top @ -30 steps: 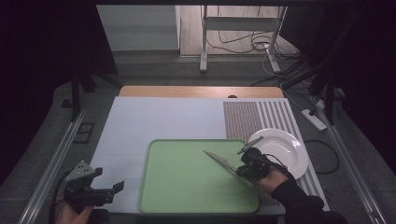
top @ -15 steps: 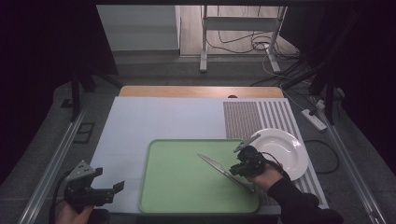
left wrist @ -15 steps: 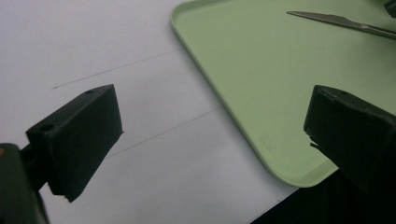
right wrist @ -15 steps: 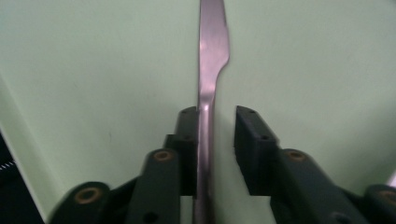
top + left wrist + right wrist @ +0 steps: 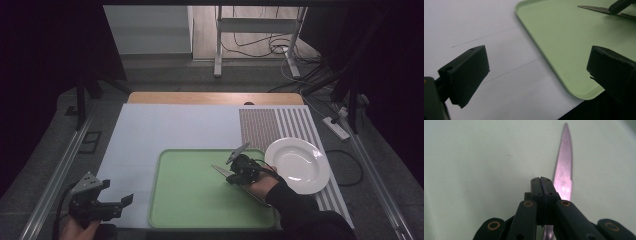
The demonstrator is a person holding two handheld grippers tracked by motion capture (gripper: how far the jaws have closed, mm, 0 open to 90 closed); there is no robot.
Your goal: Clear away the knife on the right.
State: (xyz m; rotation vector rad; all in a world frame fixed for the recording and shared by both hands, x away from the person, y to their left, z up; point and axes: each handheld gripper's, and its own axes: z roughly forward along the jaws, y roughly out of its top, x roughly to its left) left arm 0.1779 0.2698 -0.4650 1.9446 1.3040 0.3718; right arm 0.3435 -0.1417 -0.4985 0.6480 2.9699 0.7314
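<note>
While the right gripper (image 5: 239,167) worked over the green tray (image 5: 190,200), its jaws were pressed together on a serrated knife (image 5: 564,167), clamped approx where blade meets handle. In the right gripper view the blade ran straight ahead of the jaws, tip away, so its long axis sat roughly in line w/ the gripper. In the high view the knife lay diagonal over the tray's right half, tip toward the tray's middle, handle back under the person's sleeve. White plate (image 5: 297,164) sat just beside the tray, on the right. Left gripper (image 5: 102,202) hung at the near-left table corner, jaws wide apart, nothing btwn them, well apart from the knife. Right hand clearly nearer; prob. any next move w/ the knife falls to it.
</note>
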